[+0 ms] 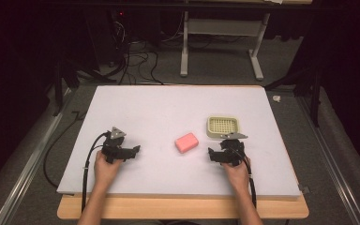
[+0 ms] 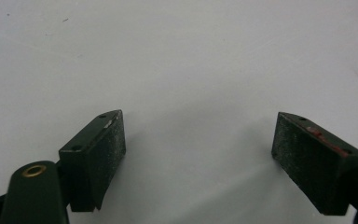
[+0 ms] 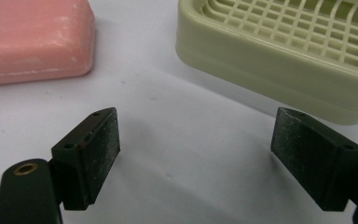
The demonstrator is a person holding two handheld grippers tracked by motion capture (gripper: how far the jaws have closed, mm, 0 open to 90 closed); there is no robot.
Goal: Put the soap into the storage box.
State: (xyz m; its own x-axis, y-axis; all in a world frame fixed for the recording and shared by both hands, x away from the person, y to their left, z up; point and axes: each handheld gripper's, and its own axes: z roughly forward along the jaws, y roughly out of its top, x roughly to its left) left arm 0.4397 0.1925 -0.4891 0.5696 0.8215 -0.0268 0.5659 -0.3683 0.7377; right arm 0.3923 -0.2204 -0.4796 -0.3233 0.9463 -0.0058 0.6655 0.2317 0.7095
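My right gripper [image 3: 196,144] hangs wide open and empty, the pink soap [image 3: 32,39] ahead to its left, the soap dish [image 3: 279,56] ahead to its right. I'd swing left, straddling the soap's short sides. My left gripper [image 2: 198,144] gapes empty.

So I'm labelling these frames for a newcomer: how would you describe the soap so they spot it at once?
Start at the white mat covering the wooden table. Near its middle, between the left hand-held gripper and the right hand-held gripper, lies the soap. It is a solid pink rounded bar, unlike the pale green grid-topped soap dish beside it.
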